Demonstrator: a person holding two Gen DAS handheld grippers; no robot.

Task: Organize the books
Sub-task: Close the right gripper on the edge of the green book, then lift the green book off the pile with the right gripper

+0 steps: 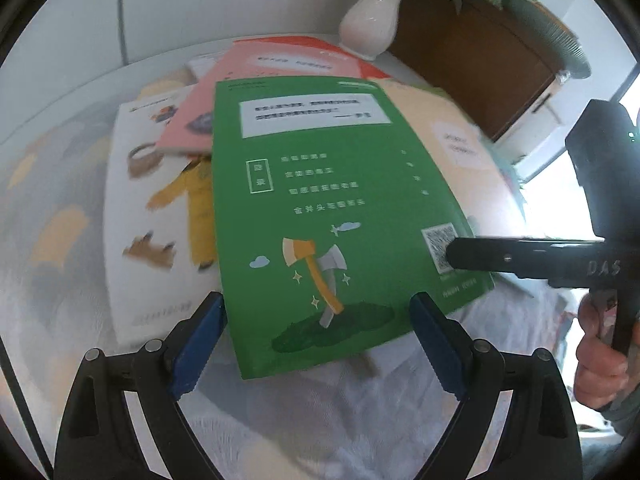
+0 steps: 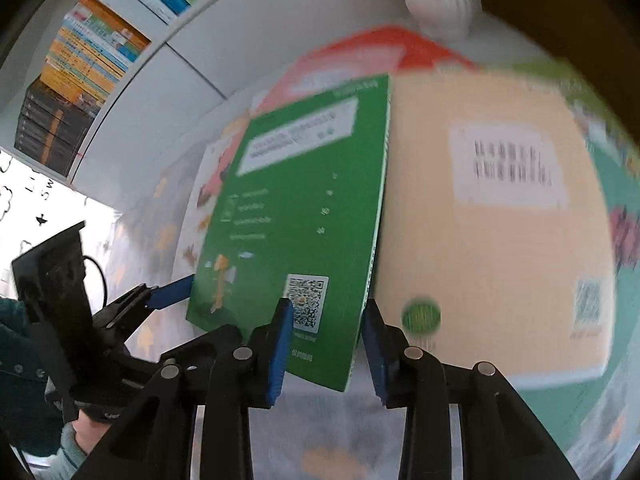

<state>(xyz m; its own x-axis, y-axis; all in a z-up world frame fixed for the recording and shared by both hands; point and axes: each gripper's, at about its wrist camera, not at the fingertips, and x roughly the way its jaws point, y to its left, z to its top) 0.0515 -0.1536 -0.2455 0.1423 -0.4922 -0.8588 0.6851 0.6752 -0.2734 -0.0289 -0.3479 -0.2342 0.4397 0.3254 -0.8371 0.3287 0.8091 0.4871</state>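
While the left gripper (image 1: 316,336) stands wide, one pad on either side of the near edge and neither visibly pressing, the green book (image 1: 332,208) lies atop a loose spread of books on the cloth-covered table (image 1: 320,420). Its back cover shows an axe, a QR code and Chinese text (too blurred to read). From the right wrist view, the right gripper (image 2: 326,344) is narrowed around that book's corner; contact is unclear. The book is apparently being lifted, and squaring it up needs a firm pinch.

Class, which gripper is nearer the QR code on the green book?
Right. The right gripper straddles the green book at its edge, right beside the QR code; the left gripper sits at the book's near edge, farther away.
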